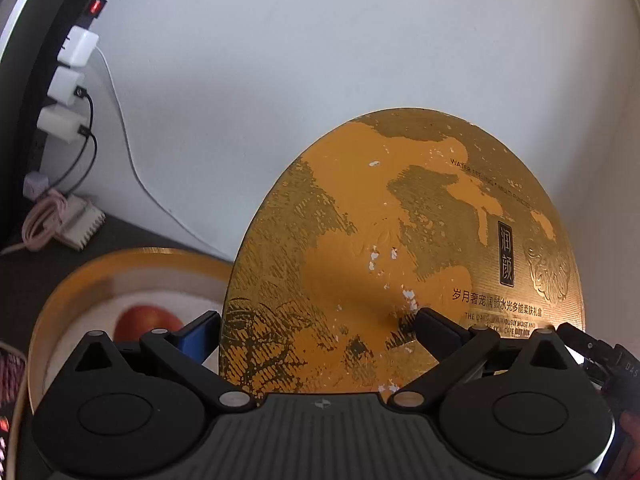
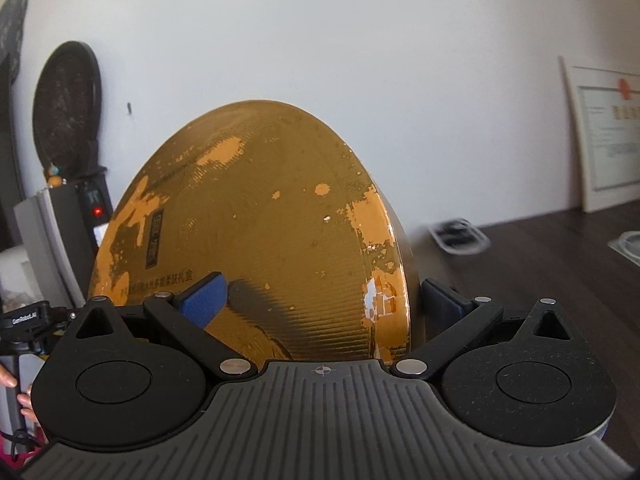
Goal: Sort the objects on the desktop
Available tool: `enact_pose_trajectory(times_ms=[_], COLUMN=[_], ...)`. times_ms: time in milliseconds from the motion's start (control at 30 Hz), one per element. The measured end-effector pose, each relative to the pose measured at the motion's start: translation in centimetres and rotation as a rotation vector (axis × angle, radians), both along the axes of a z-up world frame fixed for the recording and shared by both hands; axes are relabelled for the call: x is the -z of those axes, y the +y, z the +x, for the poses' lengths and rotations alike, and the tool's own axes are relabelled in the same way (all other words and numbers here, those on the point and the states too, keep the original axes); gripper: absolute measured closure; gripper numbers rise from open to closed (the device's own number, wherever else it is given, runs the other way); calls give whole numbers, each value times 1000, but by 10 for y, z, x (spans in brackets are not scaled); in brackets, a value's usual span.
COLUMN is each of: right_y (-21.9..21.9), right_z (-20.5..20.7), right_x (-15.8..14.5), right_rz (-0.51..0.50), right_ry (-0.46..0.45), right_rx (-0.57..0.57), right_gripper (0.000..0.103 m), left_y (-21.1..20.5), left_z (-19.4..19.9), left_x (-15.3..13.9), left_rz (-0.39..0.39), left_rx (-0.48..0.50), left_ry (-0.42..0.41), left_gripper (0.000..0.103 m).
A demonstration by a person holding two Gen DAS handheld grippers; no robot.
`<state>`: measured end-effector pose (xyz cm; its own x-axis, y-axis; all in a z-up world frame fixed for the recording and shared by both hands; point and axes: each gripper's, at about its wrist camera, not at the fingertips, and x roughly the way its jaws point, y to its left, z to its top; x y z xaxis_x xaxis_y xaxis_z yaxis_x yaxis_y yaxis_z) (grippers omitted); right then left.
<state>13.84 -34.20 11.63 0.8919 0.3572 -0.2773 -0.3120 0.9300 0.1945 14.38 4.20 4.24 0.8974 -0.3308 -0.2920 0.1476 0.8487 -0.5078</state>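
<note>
A round gold lid with printed characters stands on edge, tilted, in front of both cameras. My left gripper straddles its lower rim, blue left pad behind the lid, the other finger on its printed face. My right gripper holds the same gold lid the same way from the other side, blue pad on the face. Low on the left lies the open gold box base, white inside, with a red-orange round object in it.
A black power strip with white chargers and cables runs up the left wall, with a coiled pink cable beneath it. A framed certificate leans on the wall over the dark wooden desk. A blurred white object lies there.
</note>
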Motion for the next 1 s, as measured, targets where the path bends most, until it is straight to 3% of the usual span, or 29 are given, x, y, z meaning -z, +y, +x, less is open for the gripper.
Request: enact_pose_trajectory(times_ms=[500, 1000], right_y=[-41, -19], right_z=[-69, -81], right_x=[3, 32], right_rz=[14, 29], right_ry=[66, 155], right_rx=[79, 54], right_gripper=[2, 2], left_y=[-49, -30], left_z=[-78, -112], left_x=[9, 23], left_rz=[16, 40], left_rx=[46, -1], left_ry=[92, 166], left_gripper=[2, 2])
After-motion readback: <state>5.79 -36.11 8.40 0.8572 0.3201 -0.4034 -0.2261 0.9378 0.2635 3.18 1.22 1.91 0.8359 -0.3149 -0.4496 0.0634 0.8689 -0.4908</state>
